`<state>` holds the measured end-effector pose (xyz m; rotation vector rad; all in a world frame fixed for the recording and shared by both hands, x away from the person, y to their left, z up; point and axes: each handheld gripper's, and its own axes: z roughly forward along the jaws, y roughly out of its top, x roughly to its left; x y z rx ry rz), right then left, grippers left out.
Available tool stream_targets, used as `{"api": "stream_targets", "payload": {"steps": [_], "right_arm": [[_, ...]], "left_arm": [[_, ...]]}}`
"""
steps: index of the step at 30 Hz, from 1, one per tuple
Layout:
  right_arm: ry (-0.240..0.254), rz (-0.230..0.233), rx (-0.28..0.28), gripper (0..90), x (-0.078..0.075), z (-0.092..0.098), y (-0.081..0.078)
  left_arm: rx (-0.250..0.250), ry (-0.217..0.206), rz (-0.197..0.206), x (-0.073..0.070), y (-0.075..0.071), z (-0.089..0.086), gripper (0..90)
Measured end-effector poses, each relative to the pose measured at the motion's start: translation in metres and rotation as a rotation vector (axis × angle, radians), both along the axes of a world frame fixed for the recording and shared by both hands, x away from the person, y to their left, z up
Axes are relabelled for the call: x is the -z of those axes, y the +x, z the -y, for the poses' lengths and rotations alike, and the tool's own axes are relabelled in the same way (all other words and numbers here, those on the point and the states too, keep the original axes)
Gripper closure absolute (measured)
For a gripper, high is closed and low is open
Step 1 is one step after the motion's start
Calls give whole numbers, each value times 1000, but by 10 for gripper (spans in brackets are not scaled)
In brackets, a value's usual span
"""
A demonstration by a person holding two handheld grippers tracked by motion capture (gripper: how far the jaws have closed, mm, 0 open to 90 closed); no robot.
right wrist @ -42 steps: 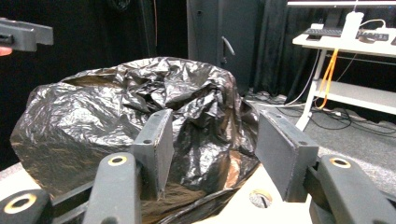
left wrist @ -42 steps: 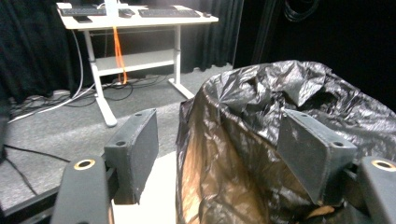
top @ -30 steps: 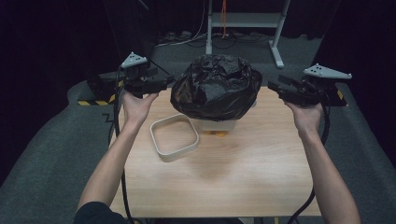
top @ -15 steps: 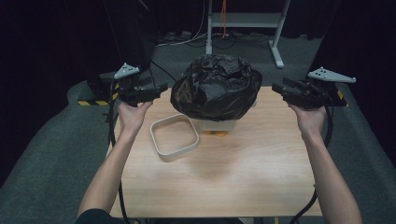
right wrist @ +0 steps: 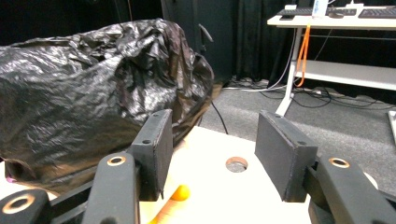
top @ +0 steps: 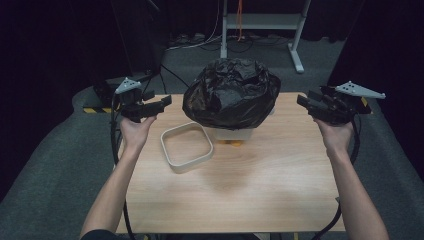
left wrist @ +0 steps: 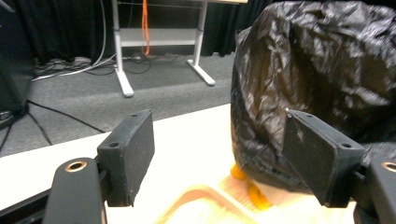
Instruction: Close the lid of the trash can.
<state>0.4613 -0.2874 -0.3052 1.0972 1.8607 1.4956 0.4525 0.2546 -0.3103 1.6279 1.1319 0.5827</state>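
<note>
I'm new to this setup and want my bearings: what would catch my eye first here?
The crumpled black plastic bag draped over a pale container at the far middle of the wooden table dominates. Just left of it and nearer the person lies a beige rounded-square frame. The left tongs and right tongs hang open on either side of the bag, holding nothing.

Your left gripper (top: 162,103): black body, grey three-cornered plate on top, black cable trailing. Your right gripper (top: 304,102): same build. Jaws: flat black pads, brass-ringed screw holes. Your forearms bare, no sleeves.
</note>
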Motion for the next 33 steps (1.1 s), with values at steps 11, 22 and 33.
{"api": "stream_targets", "payload": {"steps": [11, 22, 33], "right_arm": [[14, -20, 2, 462, 17, 6, -1], [17, -66, 33, 384, 48, 11, -2], [-1, -93, 34, 397, 69, 6, 4]], "left_arm": [[-38, -28, -25, 22, -7, -14, 259], [-42, -47, -74, 51, -7, -18, 258], [-72, -6, -105, 75, -7, -21, 253]]}}
